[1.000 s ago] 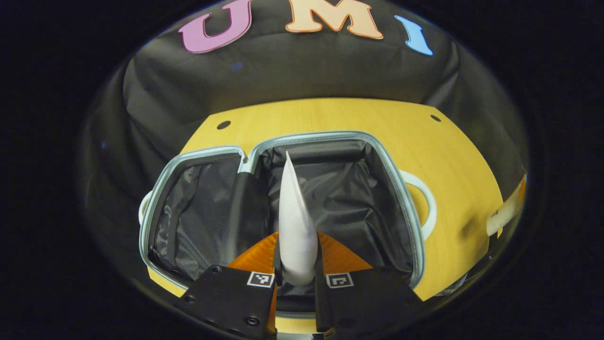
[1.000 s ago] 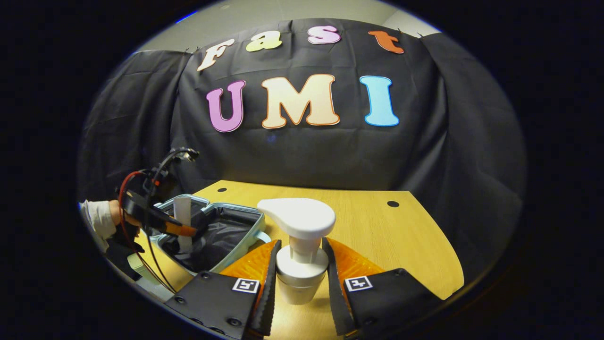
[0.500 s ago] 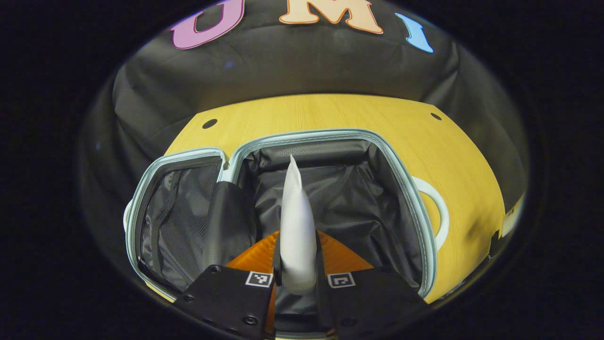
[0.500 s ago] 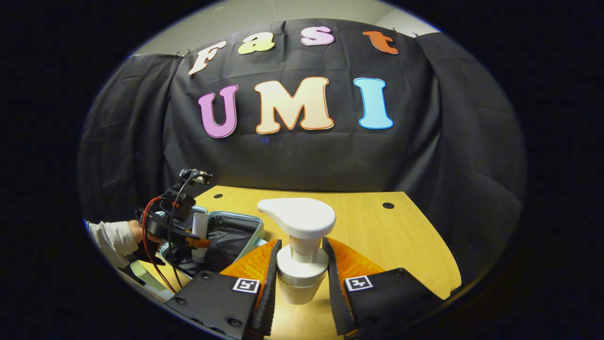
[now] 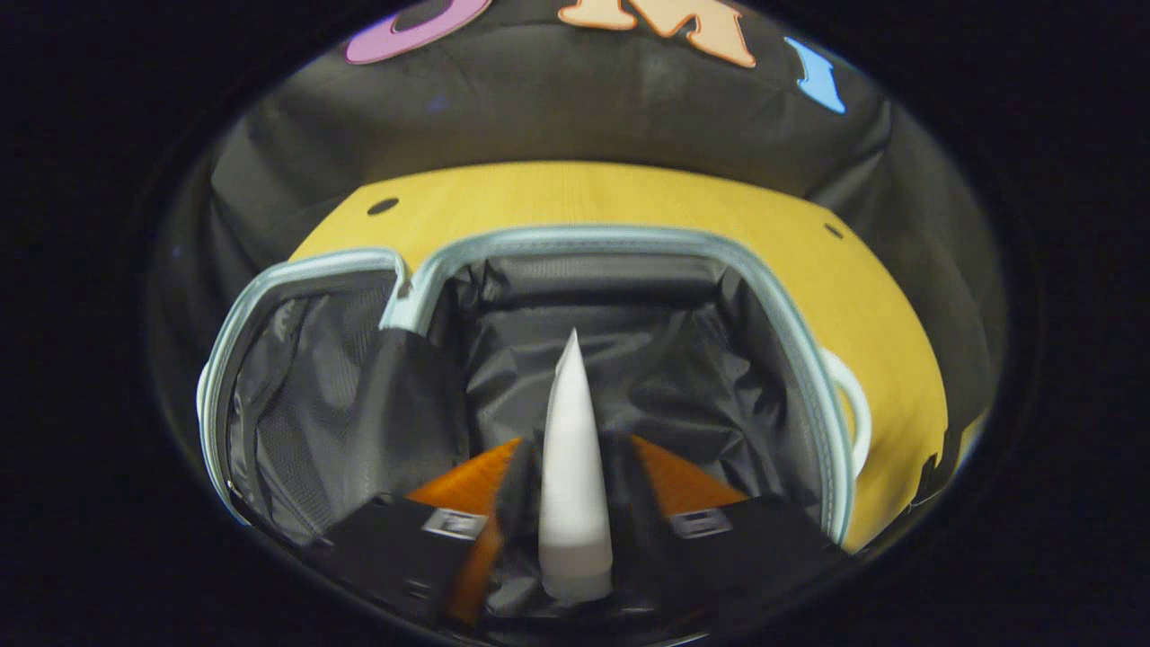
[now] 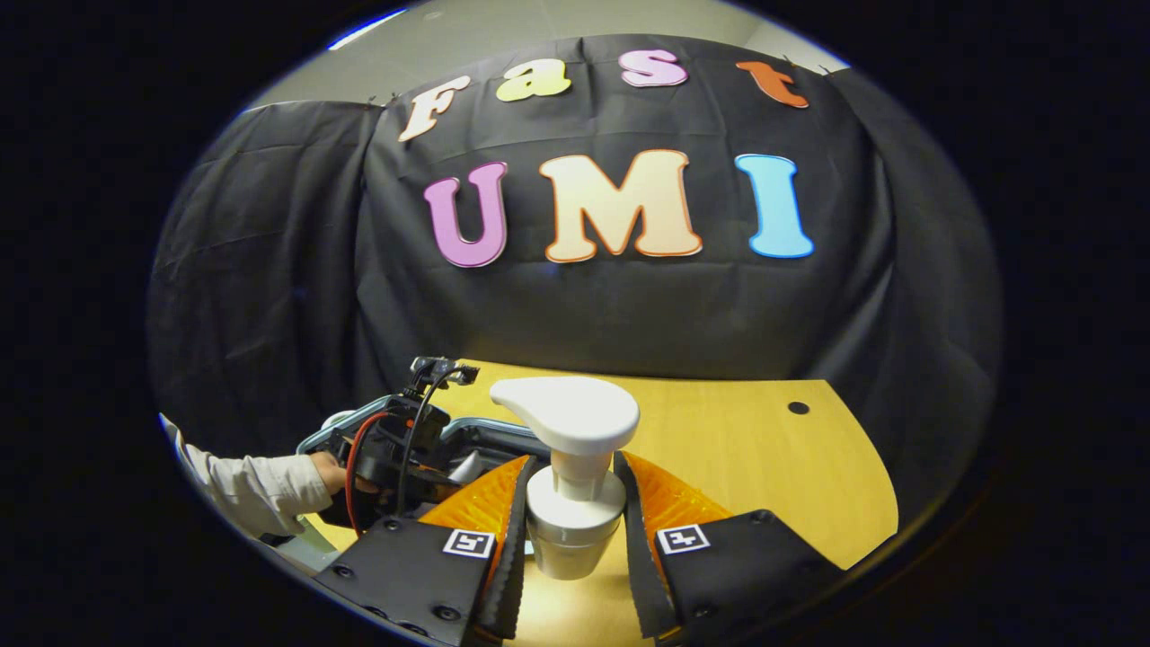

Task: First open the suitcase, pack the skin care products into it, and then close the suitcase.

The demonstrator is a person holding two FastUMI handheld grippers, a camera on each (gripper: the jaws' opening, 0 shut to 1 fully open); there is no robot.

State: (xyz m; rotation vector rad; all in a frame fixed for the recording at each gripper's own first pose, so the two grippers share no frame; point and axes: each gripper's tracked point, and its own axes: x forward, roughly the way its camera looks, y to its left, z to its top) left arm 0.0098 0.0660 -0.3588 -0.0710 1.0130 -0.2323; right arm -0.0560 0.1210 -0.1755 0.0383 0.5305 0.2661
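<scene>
The open suitcase (image 5: 584, 238), pale blue at the rim and lined in black, lies on the yellow table (image 5: 629, 193). A white tube (image 5: 575, 467) points away from me over its right half. My left gripper (image 5: 575, 440) hangs low inside that half, open, its fingers spread on either side of the tube. In the right gripper view the left gripper (image 6: 395, 458) sits over the suitcase (image 6: 337, 422), held by a hand (image 6: 328, 469). My right gripper (image 6: 573, 463) is shut on a white pump bottle (image 6: 575, 526) above the table (image 6: 719, 449).
A white suitcase handle (image 5: 853, 404) sticks out on the right side. The left half of the case holds a mesh pocket (image 5: 305, 395). Small round holes (image 6: 798, 407) mark the tabletop near the back. A light sleeve (image 6: 252, 490) reaches in from the left.
The left gripper has sunk deeper into the suitcase and its fingers have spread away from the tube, which sits lower between them. The right gripper has swung slightly, still holding the pump bottle.
</scene>
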